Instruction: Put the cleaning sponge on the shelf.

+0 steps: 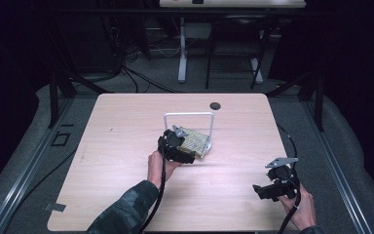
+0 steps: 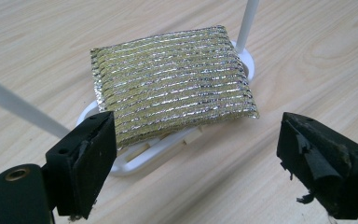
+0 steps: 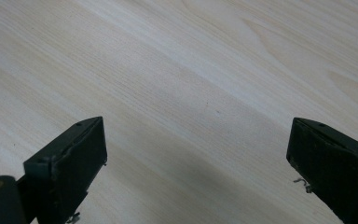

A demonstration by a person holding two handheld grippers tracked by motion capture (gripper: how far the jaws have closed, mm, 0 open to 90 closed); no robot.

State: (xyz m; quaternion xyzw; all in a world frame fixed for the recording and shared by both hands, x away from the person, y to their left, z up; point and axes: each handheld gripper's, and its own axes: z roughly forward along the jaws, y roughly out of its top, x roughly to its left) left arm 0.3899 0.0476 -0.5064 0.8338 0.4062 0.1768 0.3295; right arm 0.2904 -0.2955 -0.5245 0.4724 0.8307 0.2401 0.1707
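Note:
A gold and silver ribbed scouring pad (image 2: 172, 79) lies flat on the base of a white wire rack (image 2: 135, 161). In the high view the pad (image 1: 195, 140) sits under the rack's white hoop (image 1: 189, 115) near the table's middle. My left gripper (image 2: 196, 170) is open just short of the pad's near edge, jaws wide apart with nothing between them. The left gripper (image 1: 177, 146) shows beside the pad in the high view. My right gripper (image 3: 196, 172) is open over bare wood, and it sits at the table's front right (image 1: 272, 189).
The light wooden table (image 1: 126, 146) has a dark round hole (image 1: 215, 106) near its far edge. One thin white rod of the rack (image 2: 21, 109) crosses the left gripper view at left, and another (image 2: 247, 23) rises behind the pad. Dark floor, cables and another desk lie beyond.

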